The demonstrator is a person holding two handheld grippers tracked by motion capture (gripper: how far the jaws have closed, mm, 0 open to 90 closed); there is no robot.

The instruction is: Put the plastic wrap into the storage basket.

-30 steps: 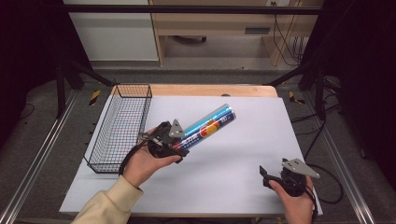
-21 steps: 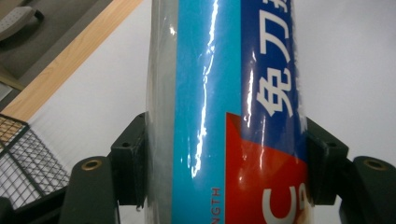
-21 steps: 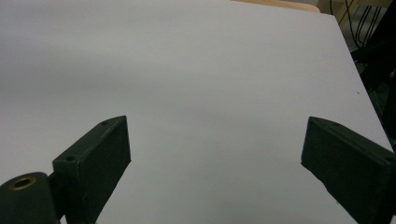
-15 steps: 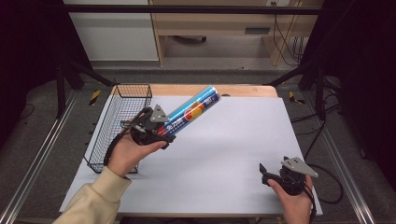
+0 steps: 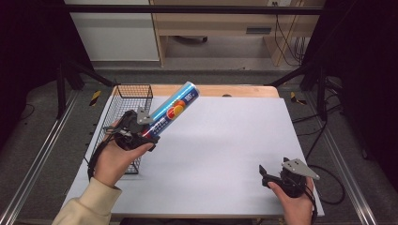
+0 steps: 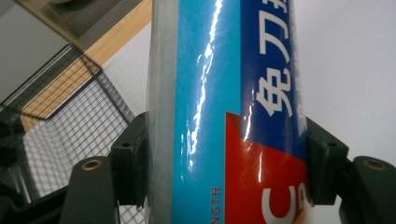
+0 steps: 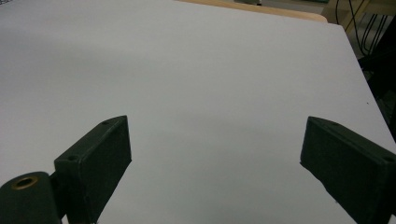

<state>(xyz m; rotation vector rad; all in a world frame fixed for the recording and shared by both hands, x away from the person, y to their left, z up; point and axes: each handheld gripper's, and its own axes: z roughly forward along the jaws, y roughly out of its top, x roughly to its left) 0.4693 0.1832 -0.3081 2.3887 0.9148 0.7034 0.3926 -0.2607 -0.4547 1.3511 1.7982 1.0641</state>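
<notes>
From above, your left gripper (image 5: 149, 132) pinched a blue tube (image 5: 172, 110), tilted up toward the desk's (image 5: 225, 140) far right, now nearer the wire basket (image 5: 126, 101). Left gripper view: jaws clamped the tube's sides. Right gripper view: your right gripper (image 7: 215, 154) stood spread.
</notes>
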